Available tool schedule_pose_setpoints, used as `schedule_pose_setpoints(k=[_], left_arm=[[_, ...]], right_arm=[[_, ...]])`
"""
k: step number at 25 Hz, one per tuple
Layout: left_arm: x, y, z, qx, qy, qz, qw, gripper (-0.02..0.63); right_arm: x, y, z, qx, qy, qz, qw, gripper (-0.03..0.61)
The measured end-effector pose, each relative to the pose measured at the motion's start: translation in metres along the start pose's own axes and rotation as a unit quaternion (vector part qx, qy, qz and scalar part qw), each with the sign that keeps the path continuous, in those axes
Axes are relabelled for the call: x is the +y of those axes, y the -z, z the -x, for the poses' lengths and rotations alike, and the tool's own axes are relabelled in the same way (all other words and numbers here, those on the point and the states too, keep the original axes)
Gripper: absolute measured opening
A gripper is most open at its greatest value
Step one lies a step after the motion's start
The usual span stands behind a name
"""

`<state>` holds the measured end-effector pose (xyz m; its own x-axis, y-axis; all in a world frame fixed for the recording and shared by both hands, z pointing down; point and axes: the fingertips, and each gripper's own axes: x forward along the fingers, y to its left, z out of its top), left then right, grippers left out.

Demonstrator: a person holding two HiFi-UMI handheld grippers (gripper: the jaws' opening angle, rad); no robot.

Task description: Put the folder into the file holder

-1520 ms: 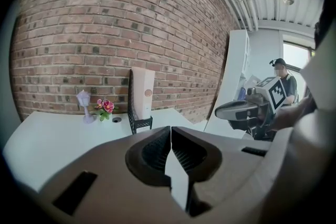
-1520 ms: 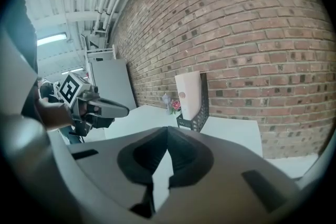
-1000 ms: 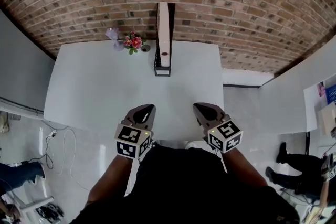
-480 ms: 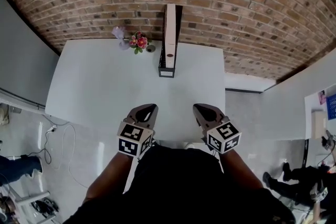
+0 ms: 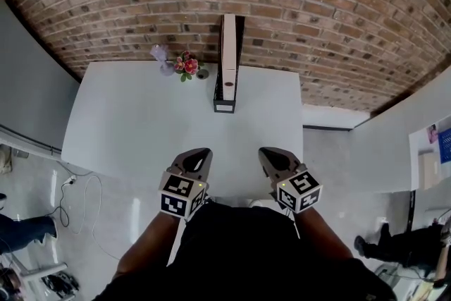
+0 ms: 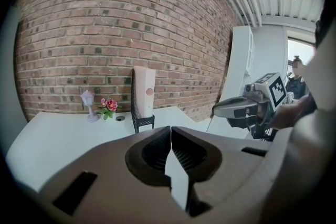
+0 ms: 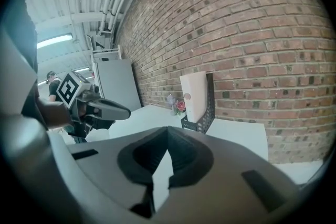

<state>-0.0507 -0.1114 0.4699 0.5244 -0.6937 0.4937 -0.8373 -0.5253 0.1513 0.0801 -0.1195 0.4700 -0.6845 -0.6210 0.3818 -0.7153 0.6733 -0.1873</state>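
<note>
Judging from how things lie, you have the task all but done: the folder (image 5: 228, 46) stands upright inside the file holder (image 5: 223, 106) at the far edge of the worktop (image 5: 127, 123), against the brick wall (image 5: 331, 3). If you touch it again, come in from the front, nudge only the folder's spine, and check that it sits square on the holder's base rather than leaning on the mesh side.

The left gripper (image 5: 201, 151) has its fingers (image 6: 152, 150) pressed together on nothing. The right gripper (image 5: 266, 151) is the same, closed and empty. Both hover over the near edge, well apart from the holder.

The holder has that one pale folder in it and nothing else I can see. Flowers (image 5: 187, 65) stand near its left.
</note>
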Motion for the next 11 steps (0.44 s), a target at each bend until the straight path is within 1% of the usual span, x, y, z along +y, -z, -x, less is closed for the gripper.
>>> schedule_pose_setpoints(k=[5, 11], left_arm=[[0.002, -0.001, -0.003, 0.0, 0.005, -0.003, 1.0, 0.006], [0.017, -0.006, -0.004, -0.001, -0.003, -0.006, 1.0, 0.006]], right_arm=[[-0.001, 0.001, -0.003, 0.0, 0.005, -0.003, 1.0, 0.003], [-0.004, -0.004, -0.01, 0.001, 0.01, 0.001, 1.0, 0.003]])
